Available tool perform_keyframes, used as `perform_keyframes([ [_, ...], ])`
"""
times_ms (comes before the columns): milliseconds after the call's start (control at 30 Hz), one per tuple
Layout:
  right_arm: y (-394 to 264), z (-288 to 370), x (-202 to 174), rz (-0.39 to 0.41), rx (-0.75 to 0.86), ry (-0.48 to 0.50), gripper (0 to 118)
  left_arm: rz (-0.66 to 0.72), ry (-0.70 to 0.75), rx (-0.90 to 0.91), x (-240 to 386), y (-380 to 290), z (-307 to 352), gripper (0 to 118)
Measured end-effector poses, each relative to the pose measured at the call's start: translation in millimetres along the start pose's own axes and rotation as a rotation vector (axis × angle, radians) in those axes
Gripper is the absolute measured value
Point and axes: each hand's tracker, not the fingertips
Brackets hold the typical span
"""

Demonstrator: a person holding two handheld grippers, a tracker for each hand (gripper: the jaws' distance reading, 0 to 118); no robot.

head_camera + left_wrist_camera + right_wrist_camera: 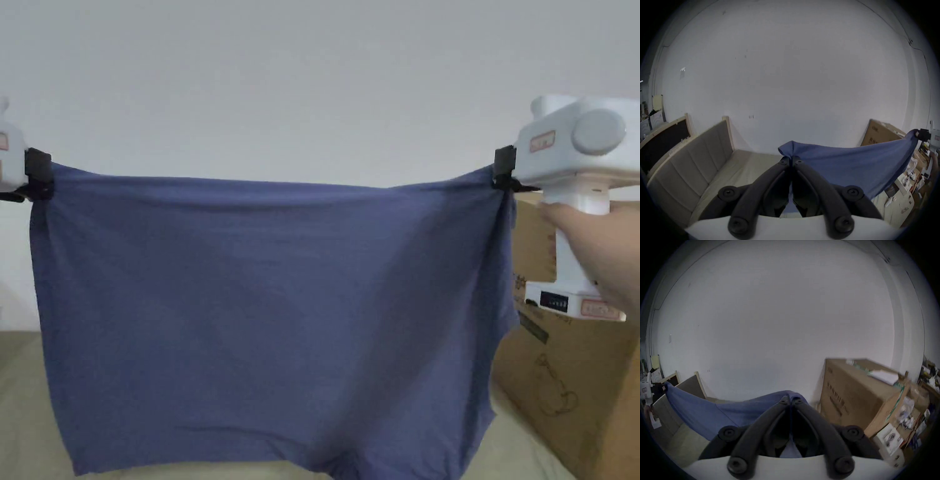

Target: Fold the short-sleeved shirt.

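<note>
Hanging w/ long axis level, shirt [269, 312] clamped by left tongs [39, 176] & right tongs [504, 170].

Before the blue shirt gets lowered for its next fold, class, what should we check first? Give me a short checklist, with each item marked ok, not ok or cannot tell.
1. Left gripper pinches its top corner of the blue shirt: ok, jaws closed on cloth.
2. Right gripper pinches the other top corner: ok.
3. Top edge spread between the grippers: ok, with a slight sag in the middle.
4. Shirt hangs flat: not ok, cloth bunches below the right gripper.
5. Beige cushioned surface under the shirt ready to take it: cannot tell, the shirt hides most of it.
6. Cardboard box clear of the shirt: cannot tell, it stands close beside the right edge.
</note>
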Motion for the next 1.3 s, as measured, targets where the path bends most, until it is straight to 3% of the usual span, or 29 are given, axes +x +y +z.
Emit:
perform_keyframes([
  [233,-230,-32,32,-0.125,-0.417,0.033,0,0.033,-0.035,-0.413,-23,-182,-35,1],
  [367,-364,16,54,-0.107,-0.663,0.038,0,0.026,-0.050,-0.627,-43,-302,-5,1],
  [533,-457,108,89,-0.085,-0.871,0.107,0,-0.018,-0.102,-0.796,-60,-392,72,1],
  [633,-477,153,100,-0.077,-0.937,0.130,0,-0.039,-0.126,-0.873,-73,-427,102,1],
  [733,-483,189,109,-0.148,-0.975,0.154,0,-0.084,-0.139,-0.902,-76,-443,136,1],
  [967,-494,222,113,-0.077,-1.046,0.170,0,-0.041,-0.146,-0.966,-74,-458,187,1],
  [1300,-514,216,83,-0.051,-1.107,0.106,1,-0.046,-0.126,-1.016,-69,-491,174,2],
])
